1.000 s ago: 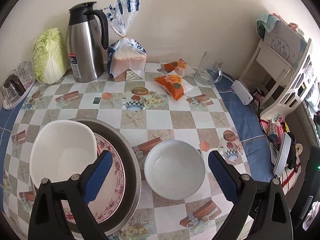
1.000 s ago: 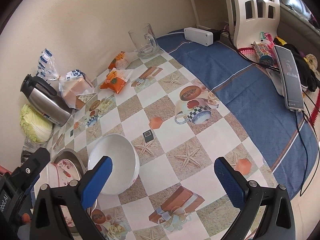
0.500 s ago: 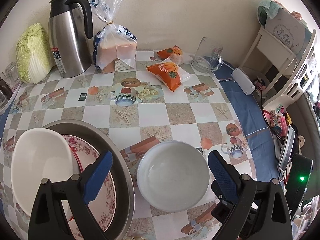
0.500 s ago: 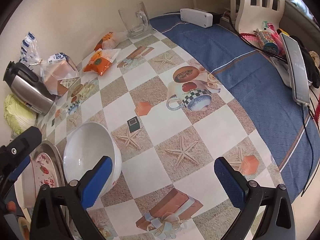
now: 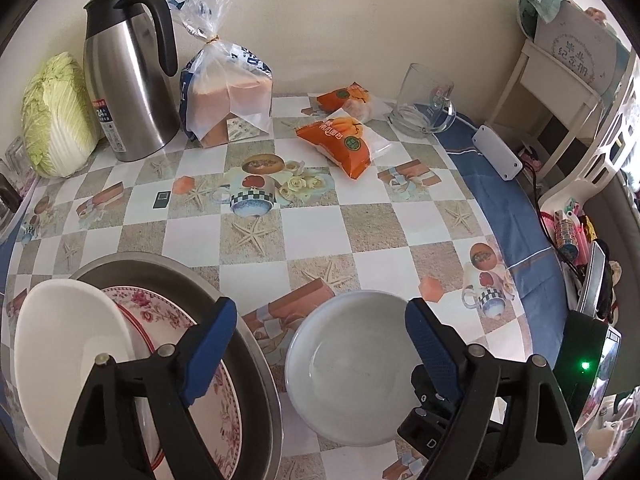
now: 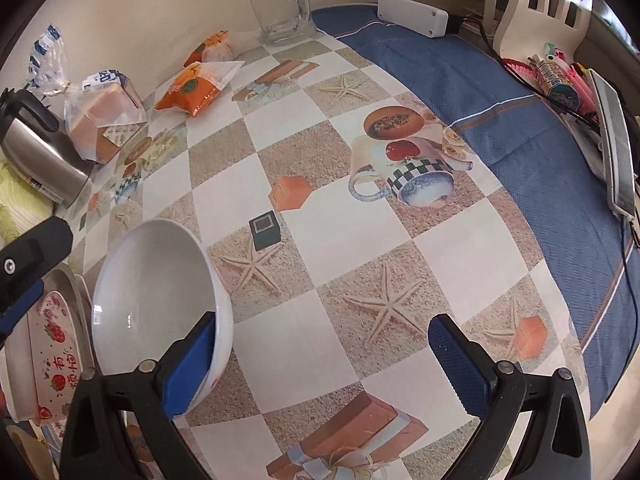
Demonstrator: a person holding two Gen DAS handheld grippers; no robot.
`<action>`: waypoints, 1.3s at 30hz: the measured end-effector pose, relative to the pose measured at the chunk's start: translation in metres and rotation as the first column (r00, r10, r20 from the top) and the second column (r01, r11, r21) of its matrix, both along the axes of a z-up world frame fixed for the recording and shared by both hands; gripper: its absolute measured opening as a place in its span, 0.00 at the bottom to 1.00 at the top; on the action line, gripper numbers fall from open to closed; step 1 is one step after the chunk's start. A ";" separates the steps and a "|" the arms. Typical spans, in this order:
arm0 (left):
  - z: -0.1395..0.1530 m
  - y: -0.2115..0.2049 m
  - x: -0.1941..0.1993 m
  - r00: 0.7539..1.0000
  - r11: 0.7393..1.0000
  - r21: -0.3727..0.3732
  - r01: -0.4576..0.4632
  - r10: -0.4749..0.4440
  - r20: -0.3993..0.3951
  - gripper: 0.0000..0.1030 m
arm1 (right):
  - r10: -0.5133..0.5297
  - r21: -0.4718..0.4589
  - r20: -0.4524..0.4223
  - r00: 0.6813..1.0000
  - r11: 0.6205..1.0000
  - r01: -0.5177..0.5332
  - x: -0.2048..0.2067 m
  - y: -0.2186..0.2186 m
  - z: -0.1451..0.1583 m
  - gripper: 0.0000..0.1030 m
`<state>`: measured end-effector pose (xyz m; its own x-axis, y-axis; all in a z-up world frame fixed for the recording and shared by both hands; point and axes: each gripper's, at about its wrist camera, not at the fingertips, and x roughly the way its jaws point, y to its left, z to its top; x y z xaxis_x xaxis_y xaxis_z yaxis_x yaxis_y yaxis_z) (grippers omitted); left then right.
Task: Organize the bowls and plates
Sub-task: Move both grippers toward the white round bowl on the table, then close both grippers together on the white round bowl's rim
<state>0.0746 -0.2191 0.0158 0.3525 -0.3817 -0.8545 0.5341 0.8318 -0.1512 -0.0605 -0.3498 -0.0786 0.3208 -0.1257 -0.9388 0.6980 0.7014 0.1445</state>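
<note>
A white round bowl sits on the patterned tablecloth, also in the right wrist view. My left gripper is open and hovers over its left part, empty. My right gripper is open; its left fingertip is right at the bowl's near rim. Left of the bowl a metal basin holds a floral plate and a white squarish bowl. The basin's edge and a strawberry-printed dish show at the left of the right wrist view.
At the back stand a steel thermos, cabbage, bagged bread, orange snack packs and a glass mug. A power strip, cables and a phone lie on the blue cloth at right.
Both grippers moved forward toward the round bowl. The right gripper's left finger has come up to the bowl's rim. Both stayed open.
</note>
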 end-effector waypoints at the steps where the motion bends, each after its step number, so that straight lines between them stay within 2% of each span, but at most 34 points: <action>1: 0.001 0.000 0.000 1.000 1.000 -0.009 0.003 -0.003 0.000 0.84 | 0.000 -0.006 -0.001 1.000 1.000 0.000 0.001 0.000 -0.001 1.00; 4: 0.005 -0.001 0.000 1.000 0.999 -0.036 0.017 -0.017 -0.001 0.84 | 0.008 -0.037 -0.008 1.000 0.999 -0.009 0.004 0.003 -0.001 1.00; 9: 0.005 -0.007 -0.002 0.999 0.999 -0.036 0.041 -0.041 0.008 0.83 | 0.014 -0.079 -0.011 1.000 0.997 -0.015 0.008 0.004 0.001 0.99; 10: 0.004 -0.007 -0.002 0.999 0.998 -0.040 0.044 -0.044 0.000 0.80 | 0.013 -0.086 -0.010 1.000 0.996 -0.013 0.008 0.004 0.001 0.98; 11: 0.002 -0.008 -0.001 0.999 0.998 -0.040 0.048 -0.048 -0.005 0.69 | 0.012 -0.095 -0.010 1.000 0.995 -0.013 0.007 0.004 0.002 0.97; 12: 0.001 -0.009 -0.001 0.999 0.998 -0.036 0.050 -0.050 -0.007 0.65 | 0.013 -0.104 -0.010 1.000 0.994 -0.014 0.007 0.004 0.002 0.97; 24: -0.013 -0.012 -0.001 0.997 0.998 -0.039 0.056 -0.058 -0.051 0.62 | -0.032 -0.111 0.013 0.999 0.993 0.033 -0.002 -0.006 0.004 0.88; 27: -0.021 -0.014 -0.001 0.995 0.997 -0.035 0.063 -0.065 -0.073 0.52 | -0.036 -0.098 0.025 0.999 0.994 0.038 -0.003 -0.008 0.004 0.83; 31: -0.032 -0.017 0.000 0.992 0.998 -0.027 0.065 -0.067 -0.103 0.49 | -0.034 -0.075 0.039 0.999 0.997 0.037 -0.002 -0.008 0.004 0.76; 36: -0.042 -0.020 0.002 0.990 0.997 -0.017 0.071 -0.073 -0.122 0.43 | -0.035 -0.031 0.071 0.997 0.999 0.037 -0.002 -0.007 0.003 0.63; 39: -0.047 -0.021 0.002 0.987 0.997 -0.017 0.079 -0.080 -0.138 0.36 | -0.027 -0.001 0.097 0.995 1.000 0.027 -0.001 -0.006 0.003 0.50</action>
